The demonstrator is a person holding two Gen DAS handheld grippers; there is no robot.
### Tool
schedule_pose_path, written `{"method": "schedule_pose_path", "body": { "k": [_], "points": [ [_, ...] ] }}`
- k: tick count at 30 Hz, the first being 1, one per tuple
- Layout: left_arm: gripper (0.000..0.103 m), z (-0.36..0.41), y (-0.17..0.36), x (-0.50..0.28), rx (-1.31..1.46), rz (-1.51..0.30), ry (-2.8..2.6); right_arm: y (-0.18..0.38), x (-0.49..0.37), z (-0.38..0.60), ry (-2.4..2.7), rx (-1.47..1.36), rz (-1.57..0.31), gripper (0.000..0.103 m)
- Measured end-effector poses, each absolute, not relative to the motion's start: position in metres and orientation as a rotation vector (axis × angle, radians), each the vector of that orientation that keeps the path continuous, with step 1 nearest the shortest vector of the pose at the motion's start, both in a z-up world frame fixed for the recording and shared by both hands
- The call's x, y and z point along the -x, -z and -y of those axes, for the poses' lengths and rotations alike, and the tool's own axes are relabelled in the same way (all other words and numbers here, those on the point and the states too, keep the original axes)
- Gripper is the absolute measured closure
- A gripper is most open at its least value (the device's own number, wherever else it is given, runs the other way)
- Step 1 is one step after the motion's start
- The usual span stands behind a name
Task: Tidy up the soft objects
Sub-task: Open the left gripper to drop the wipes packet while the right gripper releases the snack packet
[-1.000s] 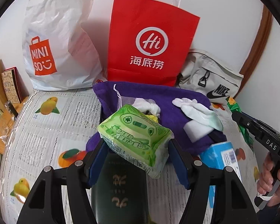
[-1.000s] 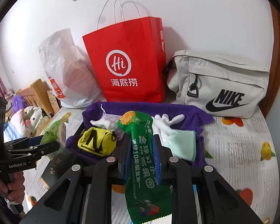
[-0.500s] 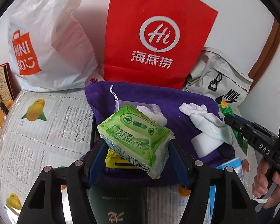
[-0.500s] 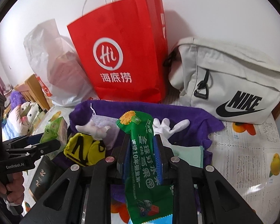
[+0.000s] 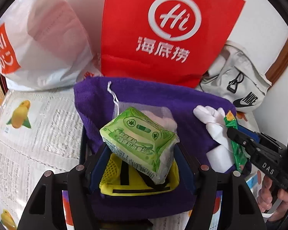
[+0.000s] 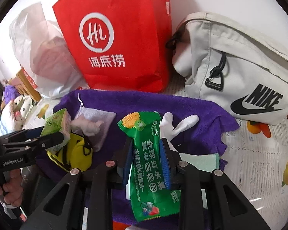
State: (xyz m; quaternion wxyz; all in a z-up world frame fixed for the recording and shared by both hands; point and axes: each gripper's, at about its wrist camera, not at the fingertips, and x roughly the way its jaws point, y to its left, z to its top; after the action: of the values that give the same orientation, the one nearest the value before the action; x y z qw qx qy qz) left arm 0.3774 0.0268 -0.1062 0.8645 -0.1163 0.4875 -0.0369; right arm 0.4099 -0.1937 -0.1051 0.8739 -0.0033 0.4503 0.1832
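Observation:
My left gripper [image 5: 142, 153] is shut on a light green tissue pack [image 5: 140, 141] and holds it above a yellow pouch [image 5: 138, 182] on the purple towel [image 5: 163, 103]. My right gripper [image 6: 146, 153] is shut on a dark green snack packet [image 6: 146, 161] above the same towel [image 6: 182, 107]. On the towel lie a white glove [image 6: 174, 124], a mesh drawstring pouch [image 6: 94, 118] and a mint cloth [image 6: 199, 160]. The left gripper and its tissue pack [image 6: 56, 123] show at the left of the right wrist view.
A red Hi paper bag [image 5: 163, 30] stands just behind the towel, with a white Miniso plastic bag [image 5: 38, 44] to its left and a beige Nike bag [image 6: 238, 71] to its right. A fruit-print cloth [image 5: 28, 126] covers the surface.
Both grippers have moved forward toward the red bag and over the purple towel, each still holding its packet. The bags now look larger and closer.

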Motion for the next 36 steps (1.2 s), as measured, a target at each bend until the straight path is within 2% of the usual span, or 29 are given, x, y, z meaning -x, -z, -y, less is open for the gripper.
{"method": "schedule_pose_path", "body": {
  "k": [3,6,9,11,21,36],
  "points": [
    [0.036,-0.026,0.114,-0.381,0.242,-1.053,0.073,0.111,-0.414,0.192,-0.384,0.009,-0.96,0.072],
    [0.028,-0.027,0.11,-0.38,0.243,-1.051,0.079,0.114,-0.416,0.193,-0.391,-0.005,-0.973,0.063],
    [0.019,-0.027,0.109,-0.379,0.231,-1.05,0.068,0.113,-0.416,0.193,-0.415,-0.029,-0.975,0.049],
    [0.019,-0.028,0.107,-0.378,0.232,-1.046,0.068,0.109,-0.414,0.192,-0.417,-0.03,-0.962,0.042],
    [0.019,-0.044,0.083,-0.349,0.235,-1.012,0.039,0.08,-0.378,0.201,-0.387,-0.041,-0.883,0.04],
    [0.019,-0.056,0.036,-0.242,0.223,-0.921,0.045,0.058,-0.23,0.209,-0.409,-0.039,-0.835,0.04]
  ]
}}
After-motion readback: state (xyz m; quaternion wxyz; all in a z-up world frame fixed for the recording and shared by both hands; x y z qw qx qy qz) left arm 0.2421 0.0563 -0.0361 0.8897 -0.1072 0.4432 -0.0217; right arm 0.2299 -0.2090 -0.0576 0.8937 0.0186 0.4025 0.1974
